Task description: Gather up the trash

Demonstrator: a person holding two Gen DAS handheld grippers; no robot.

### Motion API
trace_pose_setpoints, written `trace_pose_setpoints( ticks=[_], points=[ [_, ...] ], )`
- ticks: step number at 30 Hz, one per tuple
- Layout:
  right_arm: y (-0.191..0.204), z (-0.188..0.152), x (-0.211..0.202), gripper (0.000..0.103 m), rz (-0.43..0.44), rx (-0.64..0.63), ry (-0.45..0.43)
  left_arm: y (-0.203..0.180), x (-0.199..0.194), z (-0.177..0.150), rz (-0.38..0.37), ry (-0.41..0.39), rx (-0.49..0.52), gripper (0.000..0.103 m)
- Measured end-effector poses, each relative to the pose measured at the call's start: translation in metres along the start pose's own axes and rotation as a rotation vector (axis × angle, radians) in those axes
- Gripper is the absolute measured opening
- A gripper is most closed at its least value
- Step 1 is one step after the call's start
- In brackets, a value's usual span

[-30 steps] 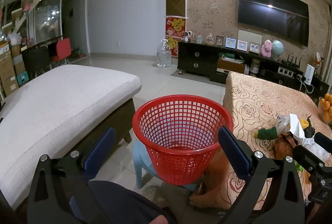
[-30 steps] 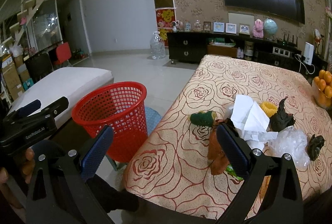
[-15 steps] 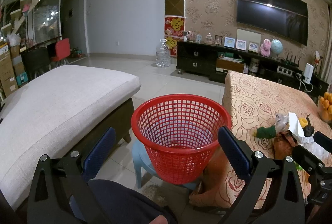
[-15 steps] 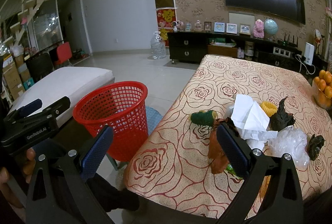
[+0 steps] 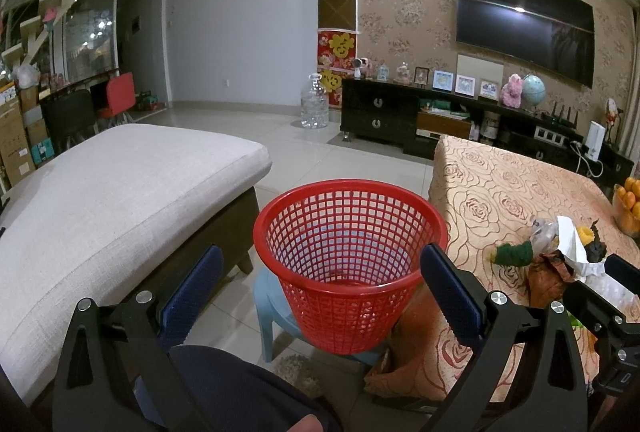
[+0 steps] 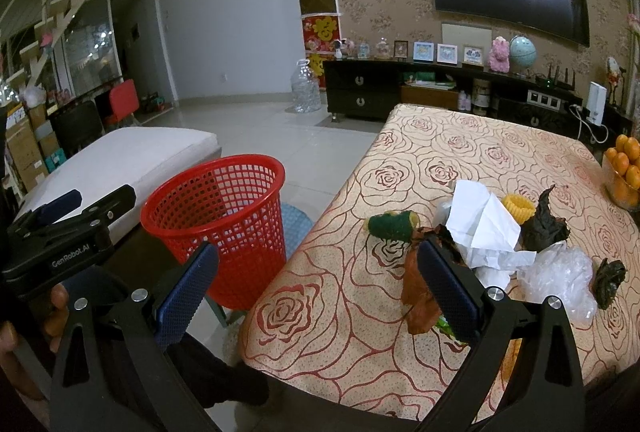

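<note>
Almost nothing has moved since the earlier frames: in the left wrist view the red basket [image 5: 351, 264] sits a little higher between the jaws than a second ago, and the trash pile looks unchanged.

Your left gripper [image 5: 320, 296] has its jaws wide open and they hold nothing; the basket stands in the centre of that frame, on a small blue stool [image 5: 276, 316], just beside the bench edge. Your right gripper [image 6: 316, 296] is also wide open and empty. It points at the near corner of the bench [image 6: 472, 152], which is covered with a rose-pattern cloth.

The trash lies at the middle right of the right wrist frame. You see a white crumpled tissue [image 6: 480, 228], a clear plastic bag [image 6: 560, 276], a green roll-shaped piece [image 6: 390, 228], a brown-orange wrapper [image 6: 418, 296] near the right jaw, dark dried scraps [image 6: 544, 224] and a yellow ring-shaped piece [image 6: 518, 208].

I judge all these pieces as light and soft. The tissue and the bag will crush easily, so you may pinch them at any raised fold. The bag can be slippery; take a thick bunch of it. The green roll looks firmer; close across its middle. The dark scraps seem brittle and may crumble.
</note>
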State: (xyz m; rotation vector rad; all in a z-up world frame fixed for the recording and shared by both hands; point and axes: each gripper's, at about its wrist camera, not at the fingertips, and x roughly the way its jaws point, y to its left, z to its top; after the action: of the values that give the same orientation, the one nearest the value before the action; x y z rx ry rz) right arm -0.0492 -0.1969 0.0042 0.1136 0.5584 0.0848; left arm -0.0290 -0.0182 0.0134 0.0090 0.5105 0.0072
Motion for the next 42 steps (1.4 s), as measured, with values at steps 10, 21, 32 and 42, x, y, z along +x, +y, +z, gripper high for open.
trace_pose_setpoints(
  ticks=[10, 21, 32, 42],
  points=[
    [0.000, 0.000, 0.000, 0.097, 0.000, 0.000, 0.001, 0.000, 0.001, -0.002, -0.001, 0.003, 0.002, 0.095],
    [0.000, 0.000, 0.000, 0.097, 0.001, -0.001, 0.000, 0.000, 0.000, -0.003, -0.002, 0.003, 0.001, 0.095],
    [-0.025, -0.002, -0.010, 0.097, -0.042, 0.026, -0.011, 0.003, 0.002, -0.008, -0.026, 0.017, -0.004, 0.095],
    [-0.100, -0.013, -0.023, 0.097, -0.194, 0.145, 0.006, -0.023, 0.010, -0.014, -0.083, 0.045, 0.052, 0.095]
  ],
)
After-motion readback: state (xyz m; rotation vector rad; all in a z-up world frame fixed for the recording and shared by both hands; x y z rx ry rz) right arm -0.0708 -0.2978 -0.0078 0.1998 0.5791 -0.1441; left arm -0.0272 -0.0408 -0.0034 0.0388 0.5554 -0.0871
